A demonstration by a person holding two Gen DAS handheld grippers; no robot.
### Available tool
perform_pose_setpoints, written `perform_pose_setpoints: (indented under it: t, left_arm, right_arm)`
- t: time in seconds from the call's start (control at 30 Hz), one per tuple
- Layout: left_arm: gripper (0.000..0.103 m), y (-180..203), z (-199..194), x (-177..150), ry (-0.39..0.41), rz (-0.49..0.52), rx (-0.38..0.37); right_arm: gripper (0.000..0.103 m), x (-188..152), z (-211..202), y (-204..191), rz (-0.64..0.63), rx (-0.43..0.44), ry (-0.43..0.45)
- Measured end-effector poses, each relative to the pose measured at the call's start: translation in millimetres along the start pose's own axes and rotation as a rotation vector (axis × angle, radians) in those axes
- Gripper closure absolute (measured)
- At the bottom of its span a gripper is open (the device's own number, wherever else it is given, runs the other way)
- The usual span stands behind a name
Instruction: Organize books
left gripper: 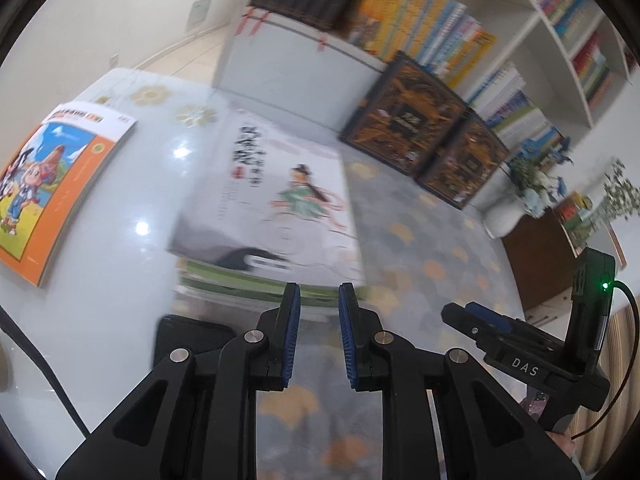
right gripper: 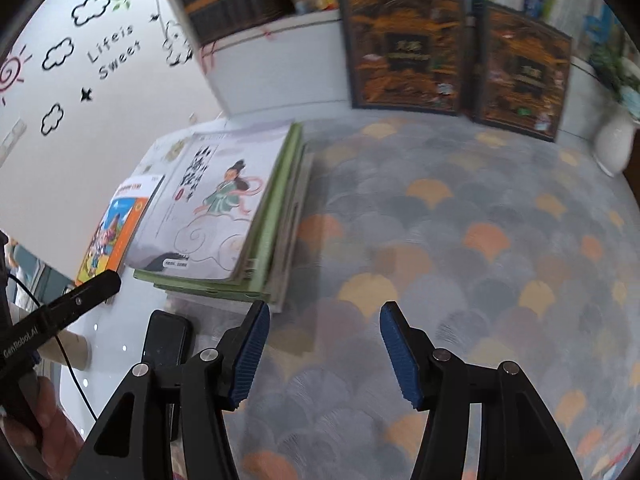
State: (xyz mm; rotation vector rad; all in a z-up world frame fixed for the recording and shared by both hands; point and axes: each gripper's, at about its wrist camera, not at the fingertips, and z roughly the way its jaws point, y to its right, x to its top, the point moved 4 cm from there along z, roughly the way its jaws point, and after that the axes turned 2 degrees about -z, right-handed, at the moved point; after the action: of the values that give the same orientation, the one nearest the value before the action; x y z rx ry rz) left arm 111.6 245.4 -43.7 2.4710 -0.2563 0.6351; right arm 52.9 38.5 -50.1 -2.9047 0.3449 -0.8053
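On the glass worktop (left gripper: 132,208) a stack (right gripper: 224,216) of books lies near the right edge, and an orange book (left gripper: 52,184) lies alone well to its left. We judge ourselves between picks. Left tongs (left gripper: 319,312) hover narrowly apart and empty just before the stack; right tongs (right gripper: 320,344) gape empty over the carpet to its right. Next we fetch the orange book onto the stack.

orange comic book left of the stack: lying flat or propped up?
Lying flat. The orange comic book rests cover-up on the glossy white table, apart from the book stack; its whole front cover shows.
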Motion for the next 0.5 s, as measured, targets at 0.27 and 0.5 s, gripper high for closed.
perform_pose_setpoints:
  t: [0.27, 0.5]
  left_arm:
    - [0.086, 68.8, -13.6, -16.4, 0.018, 0.089, 0.083]
    - [0.077, 136.3, -20.0, -33.2, 0.015, 0.145, 0.095]
  right_arm:
    - [0.035, -11.4, -41.2, 15.0, -0.040, -0.006, 0.059]
    - [0.033, -17.3, -80.1, 43.9, -0.018, -0.043, 0.097]
